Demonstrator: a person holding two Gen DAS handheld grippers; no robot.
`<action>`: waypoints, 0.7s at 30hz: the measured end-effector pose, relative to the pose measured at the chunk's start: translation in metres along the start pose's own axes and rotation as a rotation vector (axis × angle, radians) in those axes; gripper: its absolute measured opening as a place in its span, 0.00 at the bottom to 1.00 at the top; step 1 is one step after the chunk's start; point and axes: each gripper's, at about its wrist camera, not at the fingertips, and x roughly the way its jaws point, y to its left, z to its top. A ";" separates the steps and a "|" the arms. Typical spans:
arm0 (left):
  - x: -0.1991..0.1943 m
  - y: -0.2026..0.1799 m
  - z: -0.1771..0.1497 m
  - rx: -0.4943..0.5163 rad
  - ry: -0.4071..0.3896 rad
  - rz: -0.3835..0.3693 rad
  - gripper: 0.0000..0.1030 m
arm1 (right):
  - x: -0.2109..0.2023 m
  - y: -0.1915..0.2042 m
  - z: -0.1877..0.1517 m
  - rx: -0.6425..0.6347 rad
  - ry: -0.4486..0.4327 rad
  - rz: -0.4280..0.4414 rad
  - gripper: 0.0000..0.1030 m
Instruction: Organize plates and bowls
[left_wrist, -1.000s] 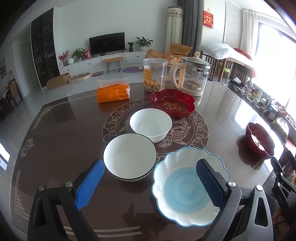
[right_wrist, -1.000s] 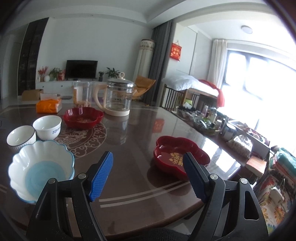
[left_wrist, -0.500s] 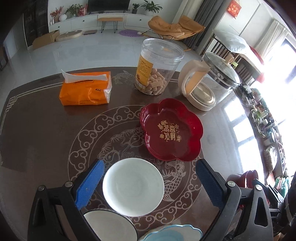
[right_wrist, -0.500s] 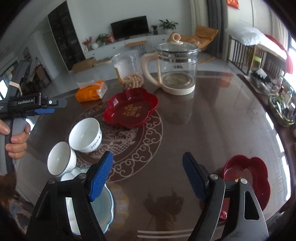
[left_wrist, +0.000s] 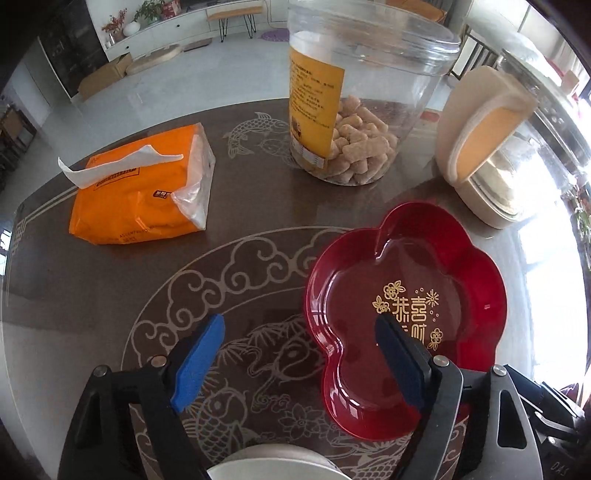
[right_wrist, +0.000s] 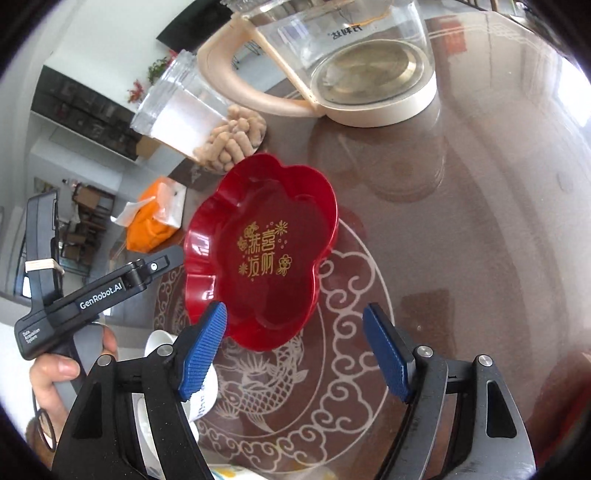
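Red plate (left_wrist: 436, 280), flower-shaped with gold lettering, sits on the dark patterned bench (left_wrist: 110, 280); lower right of the left wrist view, centre of the right wrist view.

Left tongs (left_wrist: 301, 354): jaws closing, still apart. Left pad over bare bench, right pad over the plate's inside, so the plate's left rim lies between them. No pad seen pressing on it.

Right tongs (right_wrist: 295, 347): jaws closing, still apart. Left pad overlaps the plate's lower edge in the picture, right pad over the bench pattern. Contact with the plate cannot be told.

White bowl (right_wrist: 207, 395) at lower left of the right wrist view, partly hidden behind the left pad; another white rim (left_wrist: 273, 463) at the bottom edge of the left wrist view.

Upper part of the left wrist view: orange tissue pack (left_wrist: 140, 192) at left, clear jar of biscuits (left_wrist: 358, 110) in the middle, glass kettle (left_wrist: 517, 155) at right; all apart from the plate.

Hand (right_wrist: 62, 373) holding the other tool's grip, far left of the right wrist view.
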 end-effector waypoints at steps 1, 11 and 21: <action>0.004 0.001 0.002 -0.004 0.004 0.000 0.78 | 0.004 -0.001 0.003 -0.002 0.009 0.001 0.56; 0.034 -0.012 0.007 0.031 0.049 -0.012 0.21 | 0.033 -0.003 0.006 -0.028 0.010 -0.059 0.14; -0.063 -0.058 -0.044 0.188 -0.080 -0.099 0.15 | -0.038 -0.018 -0.029 -0.047 -0.107 -0.057 0.13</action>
